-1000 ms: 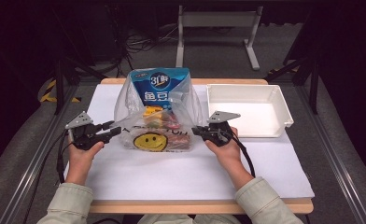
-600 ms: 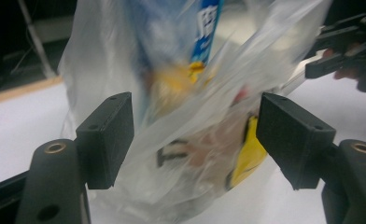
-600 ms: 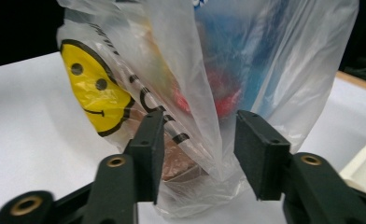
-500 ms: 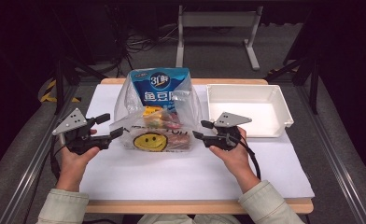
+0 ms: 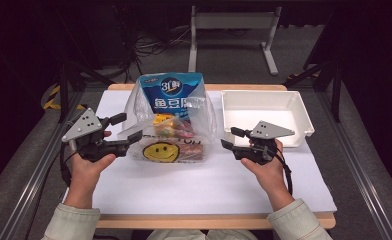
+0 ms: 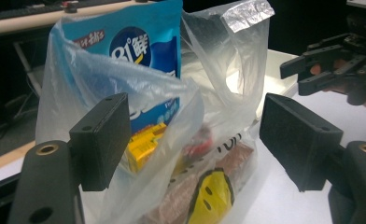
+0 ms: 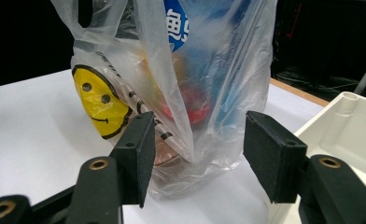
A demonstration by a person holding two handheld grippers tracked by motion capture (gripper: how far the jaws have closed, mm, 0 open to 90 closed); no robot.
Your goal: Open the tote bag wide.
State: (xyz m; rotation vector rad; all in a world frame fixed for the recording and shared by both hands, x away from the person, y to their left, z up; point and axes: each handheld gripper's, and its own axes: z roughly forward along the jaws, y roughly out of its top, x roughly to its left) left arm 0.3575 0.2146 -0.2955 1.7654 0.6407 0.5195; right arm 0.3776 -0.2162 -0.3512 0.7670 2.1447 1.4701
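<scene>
A clear plastic bag (image 5: 165, 150) with a yellow smiley face stands on the white table sheet, its top slack and open. Inside are a tall blue snack packet (image 5: 171, 92), a yellow pack (image 6: 146, 140) and red items. My left gripper (image 5: 127, 127) hovers at the bag's left side; its jaws have just been opening and stand open, and in the left gripper view (image 6: 195, 144) the bag shows beyond them, untouched. My right gripper (image 5: 228, 137) sits just right of the bag; its jaws have also just been opening, and the pads (image 7: 137, 144) press nothing.
An empty white tray (image 5: 264, 102) stands at the back right, close behind my right hand. The white sheet (image 5: 209, 185) runs on in front of the bag toward the table's near wooden edge. Dark floor and stand legs lie beyond the table.
Both grippers have let go of the bag's sides, opened, and drawn outward. The left one has also risen. The bag has stayed upright in place.
</scene>
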